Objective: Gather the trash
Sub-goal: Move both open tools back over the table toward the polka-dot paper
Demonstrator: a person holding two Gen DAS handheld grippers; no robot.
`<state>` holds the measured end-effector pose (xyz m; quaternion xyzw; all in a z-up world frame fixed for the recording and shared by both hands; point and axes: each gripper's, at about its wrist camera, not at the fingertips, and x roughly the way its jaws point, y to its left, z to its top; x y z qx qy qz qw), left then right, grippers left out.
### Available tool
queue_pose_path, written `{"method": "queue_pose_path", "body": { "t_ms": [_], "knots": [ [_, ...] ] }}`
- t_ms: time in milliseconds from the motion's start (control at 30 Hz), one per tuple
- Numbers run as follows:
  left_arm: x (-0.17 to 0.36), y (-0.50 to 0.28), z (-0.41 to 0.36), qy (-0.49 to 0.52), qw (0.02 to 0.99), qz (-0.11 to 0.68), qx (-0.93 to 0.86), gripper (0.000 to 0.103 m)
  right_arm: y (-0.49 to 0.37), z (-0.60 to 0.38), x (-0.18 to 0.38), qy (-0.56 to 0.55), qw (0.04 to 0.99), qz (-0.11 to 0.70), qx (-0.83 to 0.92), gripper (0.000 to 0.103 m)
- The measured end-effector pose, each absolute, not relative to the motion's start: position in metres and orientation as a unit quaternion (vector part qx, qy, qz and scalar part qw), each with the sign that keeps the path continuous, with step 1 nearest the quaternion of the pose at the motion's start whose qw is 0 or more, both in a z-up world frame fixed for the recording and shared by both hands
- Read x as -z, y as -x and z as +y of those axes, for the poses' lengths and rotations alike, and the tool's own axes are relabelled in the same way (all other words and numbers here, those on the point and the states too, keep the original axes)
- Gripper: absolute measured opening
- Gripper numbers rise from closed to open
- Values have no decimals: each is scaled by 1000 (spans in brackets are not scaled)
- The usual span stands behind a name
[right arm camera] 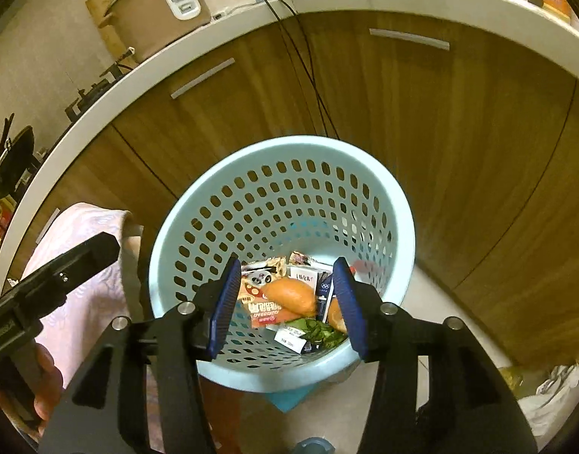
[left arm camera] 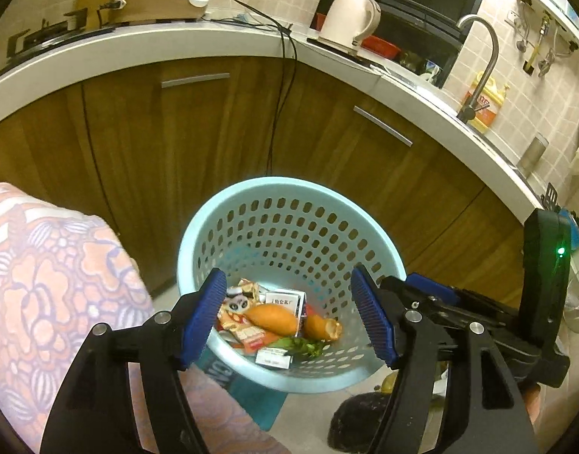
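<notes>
Left wrist alone shows kettle (left arm camera: pixel 349 19), faucet (left arm camera: pixel 482 64).

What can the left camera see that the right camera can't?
Only the left wrist view shows the white kettle, the curved faucet and the yellow bottle behind it. Only the right wrist view shows the brown rice cooker. Both show the blue basket with trash inside, like the orange bread roll and snack wrappers, plus wooden cabinets. The left gripper and right gripper have open, empty jaws.
</notes>
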<state>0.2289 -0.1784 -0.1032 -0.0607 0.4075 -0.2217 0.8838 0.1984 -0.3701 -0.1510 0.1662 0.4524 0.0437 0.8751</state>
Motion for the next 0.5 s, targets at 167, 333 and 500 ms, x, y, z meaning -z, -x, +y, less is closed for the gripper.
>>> {"method": "queue_pose_path", "body": {
  "t_ms": [167,333,500],
  "knots": [
    [94,-219,-165,69,891,395,215,66,-194,-351,132,-140,888,435,-53,47],
    [77,-201,-130,78,906,371,187,66,-188,-311,105,-100,905,407,-77,47],
    [60,-180,-68,102,923,347,130,66,-184,-265,82,-80,912,387,-112,47]
  ]
}}
